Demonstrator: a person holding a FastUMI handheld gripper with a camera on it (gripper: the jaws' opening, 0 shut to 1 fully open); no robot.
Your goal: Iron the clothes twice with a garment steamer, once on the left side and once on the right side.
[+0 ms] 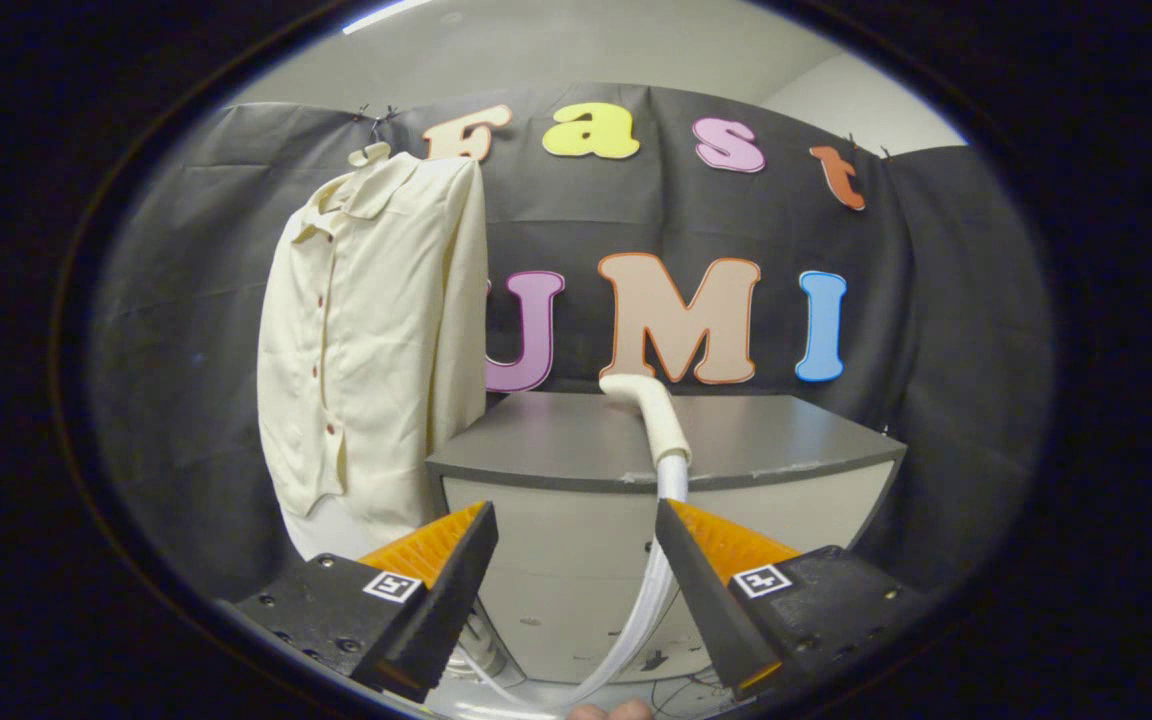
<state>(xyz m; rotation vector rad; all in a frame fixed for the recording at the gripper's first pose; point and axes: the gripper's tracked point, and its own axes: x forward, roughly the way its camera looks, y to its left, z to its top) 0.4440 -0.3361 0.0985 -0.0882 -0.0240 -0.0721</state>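
The gripper (576, 520) is open, its fingers spread wide and holding nothing. The garment steamer (648, 408) rests on the grey surface (556, 440) beyond the fingers, its white hose (648, 590) curving down between them, perhaps brushing the right finger. The cream shirt (371, 340) hangs left of the surface, against the booth's wall.

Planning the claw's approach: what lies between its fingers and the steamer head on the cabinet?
In the gripper view, only the white hose and the cabinet's front edge. The open claw holds nothing; the steamer head rests on top.
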